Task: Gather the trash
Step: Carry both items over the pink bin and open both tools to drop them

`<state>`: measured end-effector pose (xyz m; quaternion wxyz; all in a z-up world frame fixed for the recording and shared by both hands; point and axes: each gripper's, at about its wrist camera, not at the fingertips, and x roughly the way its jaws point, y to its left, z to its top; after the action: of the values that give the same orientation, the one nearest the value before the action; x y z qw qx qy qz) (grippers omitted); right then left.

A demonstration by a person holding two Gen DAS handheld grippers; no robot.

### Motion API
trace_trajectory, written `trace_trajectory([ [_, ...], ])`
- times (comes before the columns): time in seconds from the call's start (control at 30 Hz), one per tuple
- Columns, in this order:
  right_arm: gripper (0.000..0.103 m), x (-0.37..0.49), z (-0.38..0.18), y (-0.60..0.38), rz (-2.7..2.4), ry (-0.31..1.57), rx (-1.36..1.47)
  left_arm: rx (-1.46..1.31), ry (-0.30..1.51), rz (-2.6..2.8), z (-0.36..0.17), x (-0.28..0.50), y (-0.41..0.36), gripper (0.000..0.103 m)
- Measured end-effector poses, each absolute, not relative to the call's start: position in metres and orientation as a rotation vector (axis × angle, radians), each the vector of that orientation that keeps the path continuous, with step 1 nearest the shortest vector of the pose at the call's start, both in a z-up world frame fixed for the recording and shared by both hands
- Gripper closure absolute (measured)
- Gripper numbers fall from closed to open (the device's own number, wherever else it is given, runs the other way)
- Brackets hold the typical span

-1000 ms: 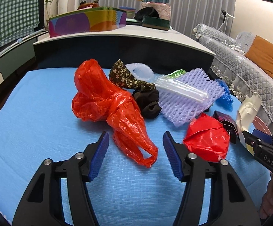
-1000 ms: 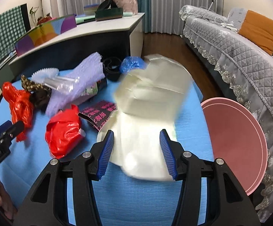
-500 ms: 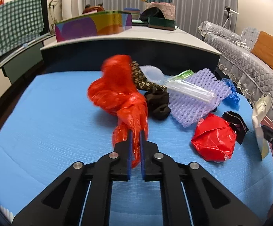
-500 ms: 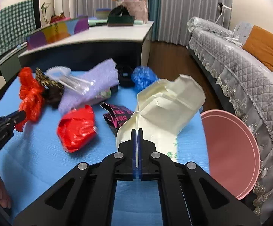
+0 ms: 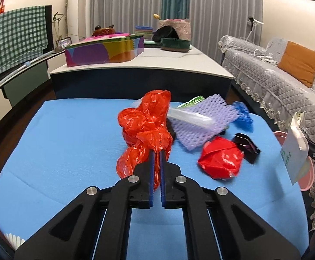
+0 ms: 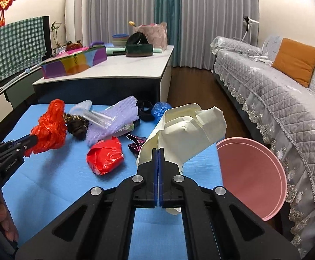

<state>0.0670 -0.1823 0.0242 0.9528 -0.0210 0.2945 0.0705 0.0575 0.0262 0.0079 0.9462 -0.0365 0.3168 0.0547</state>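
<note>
Since the earlier frame both grippers have clamped and lifted: the left gripper (image 5: 156, 151) pinches the orange bag (image 5: 145, 125), the right gripper (image 6: 158, 151) the cream paper bag (image 6: 187, 134), the pink bin (image 6: 250, 173) waits, other scraps remain on the blue table (image 5: 59, 151)

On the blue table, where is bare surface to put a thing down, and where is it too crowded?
Bare: the blue table left of the orange-red plastic bag, and the near strip in front of the red bag. Crowded: the far right part, around the purple foam net and the blue wad.
</note>
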Motion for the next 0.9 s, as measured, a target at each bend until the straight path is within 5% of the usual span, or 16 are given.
trace_trajectory([
  [0.9,0.103,0.027,0.106,-0.298,0.050,0.495,-0.006,-0.011,0.578,-0.208,0.057,0.036,-0.069,0.099],
])
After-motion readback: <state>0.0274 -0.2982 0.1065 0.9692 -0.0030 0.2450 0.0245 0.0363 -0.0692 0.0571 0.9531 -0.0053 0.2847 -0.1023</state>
